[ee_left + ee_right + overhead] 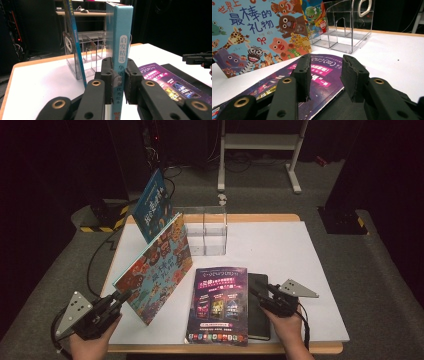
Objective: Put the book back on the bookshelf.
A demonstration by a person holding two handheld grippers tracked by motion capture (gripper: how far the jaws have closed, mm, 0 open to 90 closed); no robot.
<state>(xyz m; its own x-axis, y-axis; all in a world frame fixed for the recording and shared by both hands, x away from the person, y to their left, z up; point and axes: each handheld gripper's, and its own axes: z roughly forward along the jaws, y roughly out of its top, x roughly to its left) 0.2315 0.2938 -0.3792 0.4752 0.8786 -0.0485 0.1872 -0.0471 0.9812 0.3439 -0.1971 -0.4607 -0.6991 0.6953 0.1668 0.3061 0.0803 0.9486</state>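
Where gripper (117, 85) clamps: book spine (122, 50).

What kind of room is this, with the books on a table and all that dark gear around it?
Probably a lab or recording studio rather than a home: a white table on grey carpet, black drapes around it, hazard-striped stand bases on the floor, and cabled equipment with a red light at the back.

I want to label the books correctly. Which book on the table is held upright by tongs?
The colourful picture book with cartoon animals: the left tongs clamp its teal spine. The purple magazine and black notebook lie flat.
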